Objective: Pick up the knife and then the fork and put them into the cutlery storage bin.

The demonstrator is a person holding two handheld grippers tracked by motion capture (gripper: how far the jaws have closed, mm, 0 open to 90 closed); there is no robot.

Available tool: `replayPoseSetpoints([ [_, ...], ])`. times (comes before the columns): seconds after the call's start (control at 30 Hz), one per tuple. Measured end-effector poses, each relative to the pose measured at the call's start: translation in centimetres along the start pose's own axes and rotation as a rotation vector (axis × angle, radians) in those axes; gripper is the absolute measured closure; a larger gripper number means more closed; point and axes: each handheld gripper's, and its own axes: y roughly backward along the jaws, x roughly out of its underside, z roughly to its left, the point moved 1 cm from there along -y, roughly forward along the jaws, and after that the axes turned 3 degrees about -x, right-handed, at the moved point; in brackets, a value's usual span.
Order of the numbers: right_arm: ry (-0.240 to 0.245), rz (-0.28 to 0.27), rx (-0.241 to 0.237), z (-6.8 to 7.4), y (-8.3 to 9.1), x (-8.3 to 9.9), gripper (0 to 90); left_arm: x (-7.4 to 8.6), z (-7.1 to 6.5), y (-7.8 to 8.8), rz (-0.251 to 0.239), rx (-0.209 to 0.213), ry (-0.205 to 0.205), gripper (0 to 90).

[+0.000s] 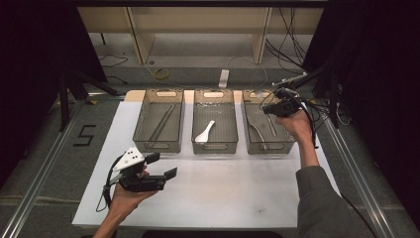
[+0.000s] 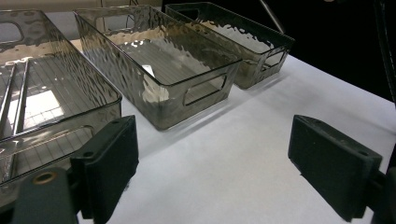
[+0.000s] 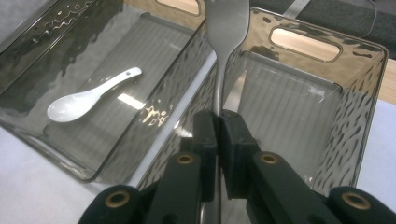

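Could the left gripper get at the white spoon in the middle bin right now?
Probably yes. The left gripper is open and holds nothing, and the middle bin has no lid, so the white spoon lies exposed. The bin's near wall stands between them, so it would likely have to come in from above.

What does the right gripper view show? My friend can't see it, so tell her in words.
The right gripper is shut on a metal fork that points up, above a clear bin. A white spoon lies in the next bin.
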Motion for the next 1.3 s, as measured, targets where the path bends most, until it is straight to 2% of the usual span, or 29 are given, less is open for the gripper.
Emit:
replayPoseSetpoints([
  [0.27,-0.029,0.003,0.031,-0.9,-1.0,0.2,86.1,0.0,0.0,0.0,0.0,0.0,0.001,15.6],
  [0.5,-0.042,0.007,0.03,-1.0,-1.8,0.5,86.1,0.0,0.0,0.0,-0.001,0.001,0.001,15.6],
  [0.63,-0.057,-0.018,0.027,-1.3,-1.9,1.0,86.1,0.0,0.0,0.1,-0.001,-0.002,0.001,15.6],
  [0.97,-0.08,0.018,0.044,-2.0,-3.6,2.8,86.1,0.0,0.0,0.1,0.0,-0.001,0.002,15.6],
  [1.07,-0.089,0.021,0.034,-2.0,-3.9,3.1,86.1,0.0,0.0,0.0,0.0,0.0,0.003,15.6],
  [1.3,-0.089,0.039,0.042,-1.9,-4.5,3.3,86.0,0.0,0.0,0.1,0.0,-0.002,0.003,15.7],
])
